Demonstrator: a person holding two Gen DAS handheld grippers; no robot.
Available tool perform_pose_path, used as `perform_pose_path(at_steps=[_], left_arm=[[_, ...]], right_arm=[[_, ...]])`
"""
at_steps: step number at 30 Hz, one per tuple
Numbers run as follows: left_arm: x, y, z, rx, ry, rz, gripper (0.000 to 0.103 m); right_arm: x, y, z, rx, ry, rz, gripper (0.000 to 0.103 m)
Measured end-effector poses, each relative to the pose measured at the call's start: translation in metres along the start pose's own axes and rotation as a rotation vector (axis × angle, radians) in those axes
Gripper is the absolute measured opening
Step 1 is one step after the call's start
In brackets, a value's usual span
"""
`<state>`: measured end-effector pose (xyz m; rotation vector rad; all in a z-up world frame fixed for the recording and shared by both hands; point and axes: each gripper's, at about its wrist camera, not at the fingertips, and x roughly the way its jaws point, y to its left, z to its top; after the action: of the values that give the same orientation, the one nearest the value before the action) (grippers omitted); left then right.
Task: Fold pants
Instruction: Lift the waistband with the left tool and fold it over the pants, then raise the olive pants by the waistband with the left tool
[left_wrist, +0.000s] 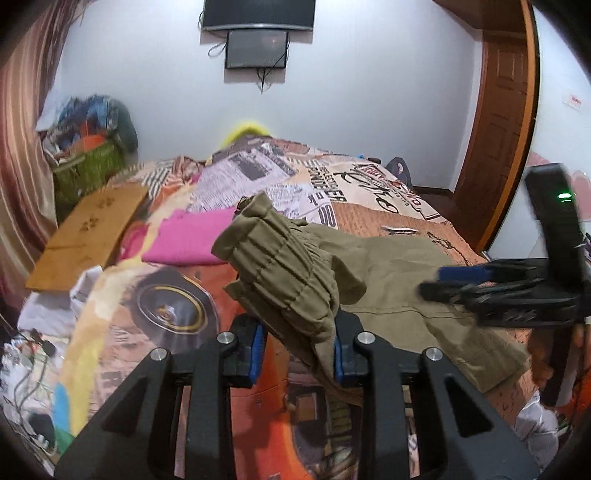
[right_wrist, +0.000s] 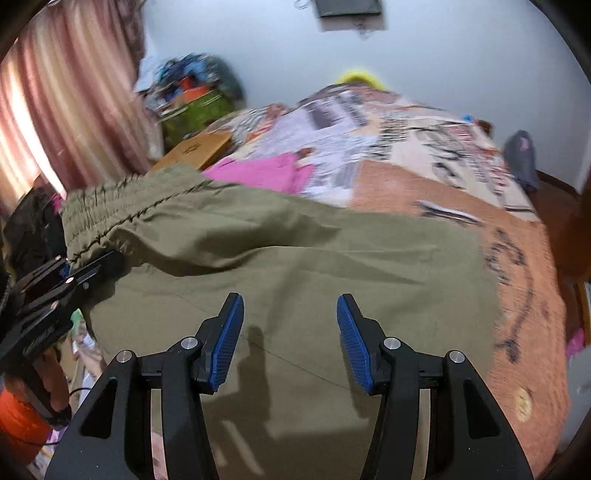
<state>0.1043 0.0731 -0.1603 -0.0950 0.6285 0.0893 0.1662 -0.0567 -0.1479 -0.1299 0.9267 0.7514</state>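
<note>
Olive-green pants (left_wrist: 399, 280) lie on the bed. Their gathered elastic waistband (left_wrist: 284, 266) is lifted and bunched over my left gripper (left_wrist: 299, 350). The left jaws stand apart with the waistband cloth draped between them; I cannot tell if they pinch it. In the right wrist view the pants (right_wrist: 295, 266) spread flat below my right gripper (right_wrist: 290, 343), which is open and empty just above the cloth. The right gripper also shows in the left wrist view (left_wrist: 480, 288). The left gripper shows at the left edge of the right wrist view (right_wrist: 62, 284), at the waistband (right_wrist: 110, 214).
The bed has a printed orange and newspaper-pattern cover (left_wrist: 369, 206). A pink cloth (left_wrist: 192, 240) and a brown cardboard sheet (left_wrist: 88, 236) lie at the far left of it. A green basket of clutter (left_wrist: 88, 162) stands by the curtain. A wooden door (left_wrist: 498, 122) is on the right.
</note>
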Motion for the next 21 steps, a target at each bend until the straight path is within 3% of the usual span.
perform_pose_path(at_steps=[9, 13, 17, 21], left_arm=[[-0.024, -0.004, -0.008, 0.065, -0.01, 0.009, 0.026], [-0.027, -0.011, -0.011, 0.1, -0.024, 0.016, 0.026], [-0.032, -0.017, -0.004, 0.143, -0.051, 0.031, 0.026], [-0.037, -0.023, 0.002, 0.162, -0.065, 0.03, 0.026]], right_arm=[[0.046, 0.036, -0.014, -0.105, 0.182, 0.082, 0.05], [0.046, 0.038, -0.016, -0.123, 0.185, 0.077, 0.05], [0.025, 0.027, -0.021, -0.056, 0.147, 0.109, 0.05], [-0.009, 0.013, -0.038, -0.05, 0.082, 0.023, 0.05]])
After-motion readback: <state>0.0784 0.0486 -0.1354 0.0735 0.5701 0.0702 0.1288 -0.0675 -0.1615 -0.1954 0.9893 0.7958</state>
